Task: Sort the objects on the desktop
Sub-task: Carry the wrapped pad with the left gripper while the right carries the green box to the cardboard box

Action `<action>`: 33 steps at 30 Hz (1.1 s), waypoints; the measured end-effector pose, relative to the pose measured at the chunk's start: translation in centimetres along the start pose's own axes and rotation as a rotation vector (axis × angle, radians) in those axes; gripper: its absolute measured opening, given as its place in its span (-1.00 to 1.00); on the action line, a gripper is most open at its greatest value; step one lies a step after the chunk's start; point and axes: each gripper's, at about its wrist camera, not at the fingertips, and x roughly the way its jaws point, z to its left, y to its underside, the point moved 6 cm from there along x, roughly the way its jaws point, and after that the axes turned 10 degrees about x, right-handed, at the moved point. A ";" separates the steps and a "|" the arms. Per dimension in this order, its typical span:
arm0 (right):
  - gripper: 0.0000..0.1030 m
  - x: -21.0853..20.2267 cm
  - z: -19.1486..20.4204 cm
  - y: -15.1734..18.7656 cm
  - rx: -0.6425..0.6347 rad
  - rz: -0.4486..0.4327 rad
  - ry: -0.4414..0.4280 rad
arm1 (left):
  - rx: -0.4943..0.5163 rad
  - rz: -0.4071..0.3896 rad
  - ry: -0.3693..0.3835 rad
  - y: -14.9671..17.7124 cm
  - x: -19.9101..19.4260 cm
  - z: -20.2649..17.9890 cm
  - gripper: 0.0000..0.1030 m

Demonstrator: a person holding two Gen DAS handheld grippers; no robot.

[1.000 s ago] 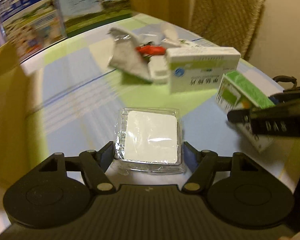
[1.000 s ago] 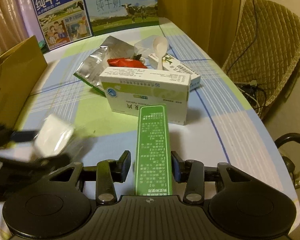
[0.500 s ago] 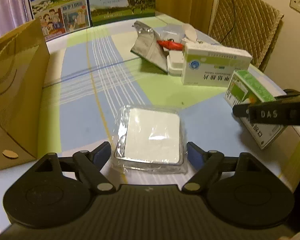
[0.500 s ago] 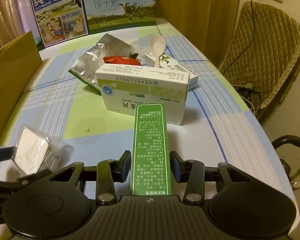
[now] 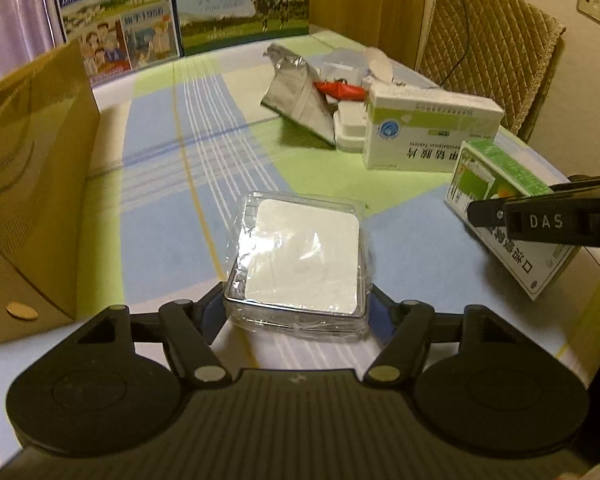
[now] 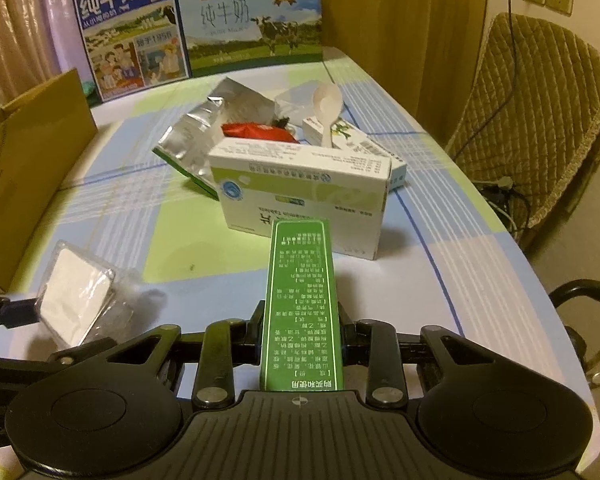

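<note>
between the fingers of the left gripper (image 5: 298,312) a clear case (image 5: 298,264) with a white pad inside was clamped, held above the checked tablecloth (image 5: 164,216). the right gripper (image 6: 300,336) was clenched on a green box (image 6: 300,300), gripped by its narrow sides and pointed forward along the fingers. in the left wrist view the same green box (image 5: 500,204) was seen at the right, tilted, with the black finger marked "das" across it. behind it, a white-and-green medicine box (image 6: 300,196) was stood on the cloth. further back, a foil pouch (image 6: 204,136), a red packet (image 6: 256,130) and a plastic spoon (image 6: 327,110) were heaped close together. a brown paper bag (image 5: 28,184) was stood at the left edge, and two milk cartons (image 6: 196,28) were lined up at the far end. a quilted chair (image 6: 540,120) was placed beside the table at the right.
</note>
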 end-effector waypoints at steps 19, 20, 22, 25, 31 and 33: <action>-0.46 -5.1 4.4 -3.1 -0.039 -0.115 -0.121 | 0.036 -0.139 -0.068 -4.6 -6.1 2.2 0.28; -0.46 -5.6 5.2 -3.6 -0.053 -0.127 -0.133 | 0.031 -0.146 -0.079 -4.8 -6.8 2.9 0.28; -0.46 -6.5 7.0 -4.7 -0.076 -0.146 -0.165 | 0.021 -0.160 -0.108 -5.1 -8.1 4.5 0.28; -0.46 -7.6 10.5 -6.2 -0.113 -0.167 -0.228 | -0.002 -0.180 -0.169 -5.3 -10.4 7.9 0.28; -0.46 -8.9 20.8 -8.0 -0.257 -0.188 -0.375 | -0.051 -0.192 -0.303 -4.4 -14.7 15.8 0.28; -0.46 -8.7 24.0 -8.3 -0.283 -0.179 -0.416 | -0.058 -0.174 -0.347 -3.6 -15.4 18.8 0.28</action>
